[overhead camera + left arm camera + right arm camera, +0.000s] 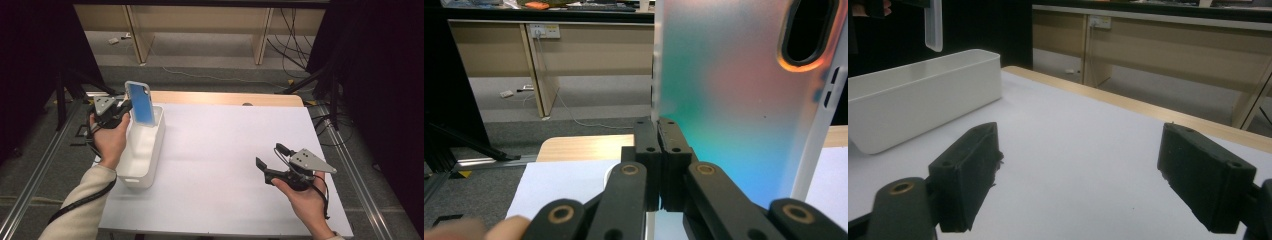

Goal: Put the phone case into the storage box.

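Observation:
A phone case [140, 103] with a blue-teal back and pale rim stands upright in the air above the far end of a long white bin [150, 150]. My left gripper [124, 106] is shut on the case's edge. In the left gripper view the jaws pinch together on the case [734, 100], whose oval camera hole sits at the top right; my left gripper [659, 150] grips its left side. My right gripper [270, 156] rests low over the white sheet at the right, open, nothing between its jaws. The right gripper view has my right gripper [1078, 180] open wide and the bin [923, 95] at left.
The white sheet [225, 160] covers most of a wooden table [225, 97]. Metal rails run along both sides. Beyond the table are a grey floor, desk legs and loose cables. Dark drapes stand at left and right.

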Motion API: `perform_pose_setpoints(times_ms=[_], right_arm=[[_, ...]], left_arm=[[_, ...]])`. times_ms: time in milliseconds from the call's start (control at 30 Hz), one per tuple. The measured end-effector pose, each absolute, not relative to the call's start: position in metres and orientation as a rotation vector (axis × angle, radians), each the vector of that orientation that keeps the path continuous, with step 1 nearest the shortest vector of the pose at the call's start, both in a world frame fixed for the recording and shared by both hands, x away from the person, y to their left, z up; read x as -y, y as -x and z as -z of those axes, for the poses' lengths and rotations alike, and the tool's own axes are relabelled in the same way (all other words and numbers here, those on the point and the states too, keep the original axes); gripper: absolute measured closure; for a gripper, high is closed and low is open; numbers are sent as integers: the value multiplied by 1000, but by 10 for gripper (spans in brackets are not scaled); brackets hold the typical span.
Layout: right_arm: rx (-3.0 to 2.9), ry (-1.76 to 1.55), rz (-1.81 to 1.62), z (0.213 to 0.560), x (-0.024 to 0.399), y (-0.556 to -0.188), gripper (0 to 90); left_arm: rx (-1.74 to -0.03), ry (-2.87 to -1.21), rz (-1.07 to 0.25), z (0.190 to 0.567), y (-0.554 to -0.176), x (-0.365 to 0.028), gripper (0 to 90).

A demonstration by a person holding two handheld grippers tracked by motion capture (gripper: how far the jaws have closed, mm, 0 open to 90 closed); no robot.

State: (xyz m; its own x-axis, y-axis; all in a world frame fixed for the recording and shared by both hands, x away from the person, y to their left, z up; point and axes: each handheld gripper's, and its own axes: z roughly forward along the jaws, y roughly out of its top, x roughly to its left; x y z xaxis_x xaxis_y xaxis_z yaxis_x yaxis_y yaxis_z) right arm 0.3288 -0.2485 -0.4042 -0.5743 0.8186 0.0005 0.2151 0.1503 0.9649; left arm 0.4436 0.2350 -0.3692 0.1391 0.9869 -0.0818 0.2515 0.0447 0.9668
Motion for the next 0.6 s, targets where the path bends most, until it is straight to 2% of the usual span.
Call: perform_pose_setpoints(times_ms=[600], right_arm=[[-1896,-990,-1453,406,249,-327,182]], left_arm=[[-1319,-1417,-935,374,-454,-234,885]])
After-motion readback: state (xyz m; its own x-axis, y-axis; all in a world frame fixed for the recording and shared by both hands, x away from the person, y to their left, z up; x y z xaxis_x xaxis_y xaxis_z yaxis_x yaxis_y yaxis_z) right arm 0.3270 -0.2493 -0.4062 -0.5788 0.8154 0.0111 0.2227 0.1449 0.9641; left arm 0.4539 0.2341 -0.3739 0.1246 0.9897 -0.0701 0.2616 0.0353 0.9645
